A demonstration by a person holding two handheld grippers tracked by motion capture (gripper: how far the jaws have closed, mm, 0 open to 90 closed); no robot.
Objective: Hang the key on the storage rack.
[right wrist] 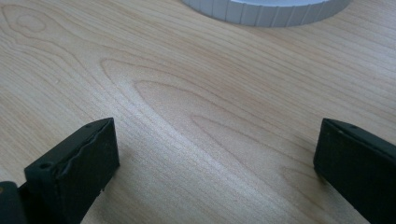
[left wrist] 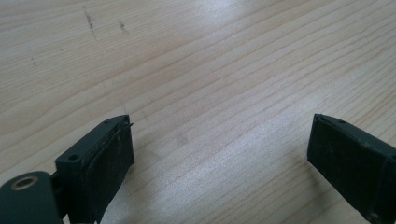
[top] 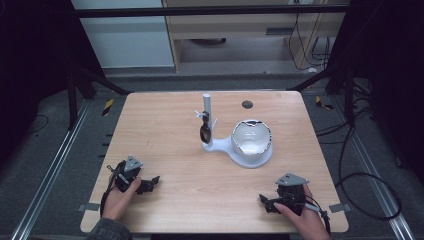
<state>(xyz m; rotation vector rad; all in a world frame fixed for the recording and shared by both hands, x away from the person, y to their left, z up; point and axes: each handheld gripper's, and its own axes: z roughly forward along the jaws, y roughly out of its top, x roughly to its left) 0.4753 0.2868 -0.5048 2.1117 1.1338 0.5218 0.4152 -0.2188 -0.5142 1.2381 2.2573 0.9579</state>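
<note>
While both of my hands rest low at the near edge of the wooden table [top: 175,150], I hold the left gripper [top: 146,184] near the left corner and the right gripper [top: 267,204] near the right corner, the two well apart from each other. My left gripper's own view shows its jaws spread wide with bare wood grain between them, gripping nothing; the pads [left wrist: 109,161] sit just above the tabletop. My right gripper is likewise wide open and empty, and in its own view the ribbed white rim of the stand base [right wrist: 266,11] lies at the far edge, well beyond the jaws. That white stand [top: 220,145] sits toward the middle of the table, slightly to the right, well apart from both grippers. On its round right end rests a shiny metal bowl [top: 251,137], and from its left end rises a white upright post [top: 206,112]. A dark spoon-like piece [top: 205,132] hangs against the post, just left of the bowl; I cannot tell exactly what it is.
</note>
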